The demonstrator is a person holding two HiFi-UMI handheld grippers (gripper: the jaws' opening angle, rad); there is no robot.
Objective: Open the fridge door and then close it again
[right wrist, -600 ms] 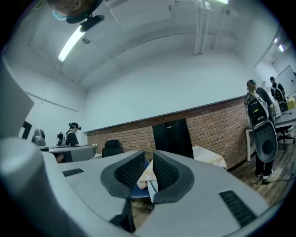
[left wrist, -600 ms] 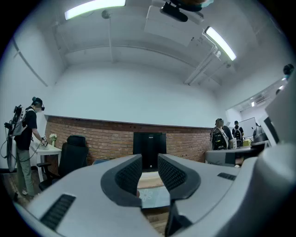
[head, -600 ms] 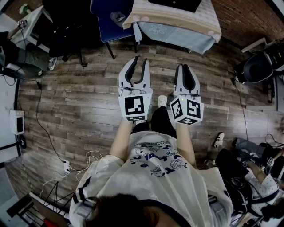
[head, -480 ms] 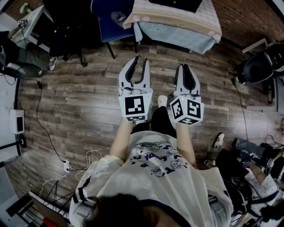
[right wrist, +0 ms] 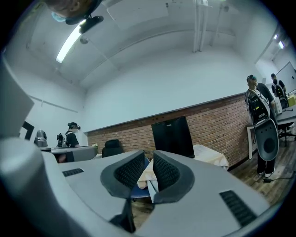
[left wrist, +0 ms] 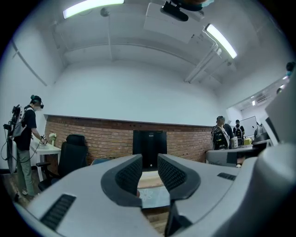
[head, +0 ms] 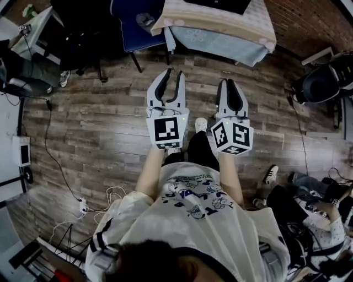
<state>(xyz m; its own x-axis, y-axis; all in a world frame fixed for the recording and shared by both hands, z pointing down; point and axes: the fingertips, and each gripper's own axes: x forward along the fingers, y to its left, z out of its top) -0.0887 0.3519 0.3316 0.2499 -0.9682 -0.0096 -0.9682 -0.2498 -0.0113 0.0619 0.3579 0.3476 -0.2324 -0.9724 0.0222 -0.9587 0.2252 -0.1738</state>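
A black box-shaped fridge [left wrist: 149,147] stands on a cloth-covered table [head: 220,34] against the brick wall, straight ahead and well beyond reach. The right gripper view shows the same fridge [right wrist: 172,136], and only its top edge [head: 218,4] reaches the head view. I hold both grippers level, side by side in front of my body above the wooden floor. My left gripper [head: 174,75] [left wrist: 149,163] is shut, its tips nearly together and nothing between them. My right gripper [head: 227,83] [right wrist: 148,163] is shut and empty as well. Neither gripper touches anything.
A blue chair [head: 135,27] stands left of the table, and a black office chair [left wrist: 74,155] beside a white desk where a person [left wrist: 25,139] wears a headset. More people [left wrist: 222,136] stand to the right. Cables [head: 83,206] lie on the floor at left, a dark chair [head: 322,82] at right.
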